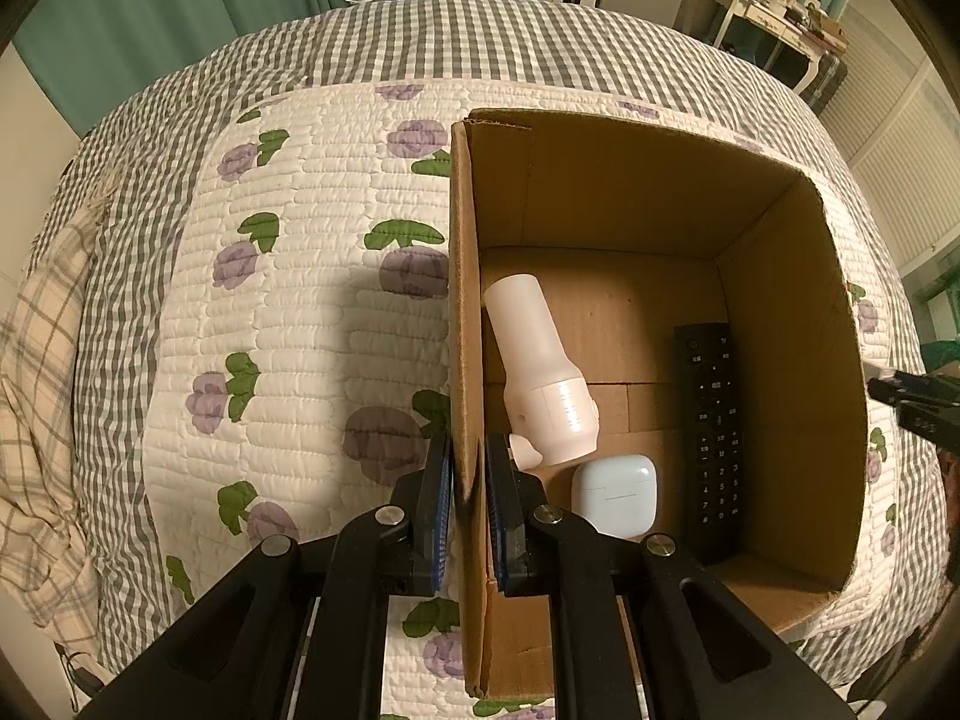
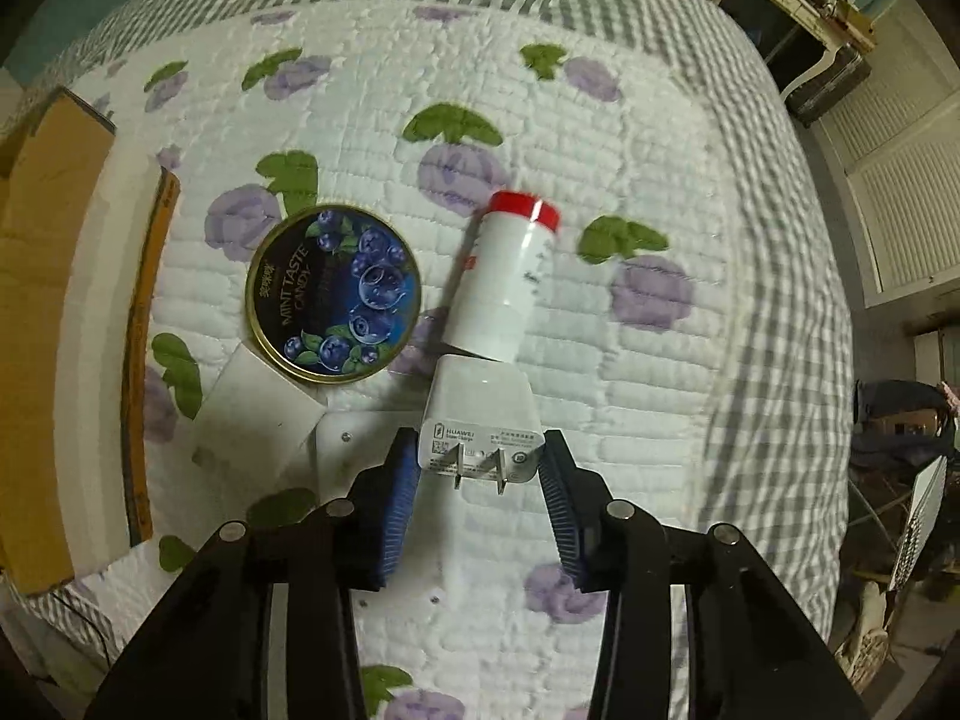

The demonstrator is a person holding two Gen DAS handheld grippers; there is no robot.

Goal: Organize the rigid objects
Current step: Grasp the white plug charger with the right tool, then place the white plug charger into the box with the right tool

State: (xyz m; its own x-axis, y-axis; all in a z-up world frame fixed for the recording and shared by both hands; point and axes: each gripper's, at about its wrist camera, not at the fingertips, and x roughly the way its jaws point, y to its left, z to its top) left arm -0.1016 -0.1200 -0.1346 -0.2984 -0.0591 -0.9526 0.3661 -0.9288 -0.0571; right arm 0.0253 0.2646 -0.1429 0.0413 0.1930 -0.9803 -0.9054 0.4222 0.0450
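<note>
In the left wrist view my left gripper point(image 1: 468, 474) is shut on the left wall of an open cardboard box point(image 1: 465, 312), one finger outside, one inside. Inside the box lie a white bottle-shaped device point(image 1: 543, 372), a white earbud case point(image 1: 613, 495) and a black remote point(image 1: 711, 438). In the right wrist view my right gripper point(image 2: 480, 474) is open, its pads on either side of a white Huawei charger point(image 2: 477, 420) lying on the quilt, prongs toward me. A round blueberry candy tin point(image 2: 333, 294) and a white red-capped bottle point(image 2: 507, 276) lie beyond it.
A floral quilt point(image 2: 600, 138) covers the bed. A flat white card point(image 2: 255, 414) lies beside the tin. The cardboard box point(image 2: 54, 276) shows at the left edge of the right wrist view. The other gripper's tip point(image 1: 918, 402) shows right of the box. Furniture stands behind the bed.
</note>
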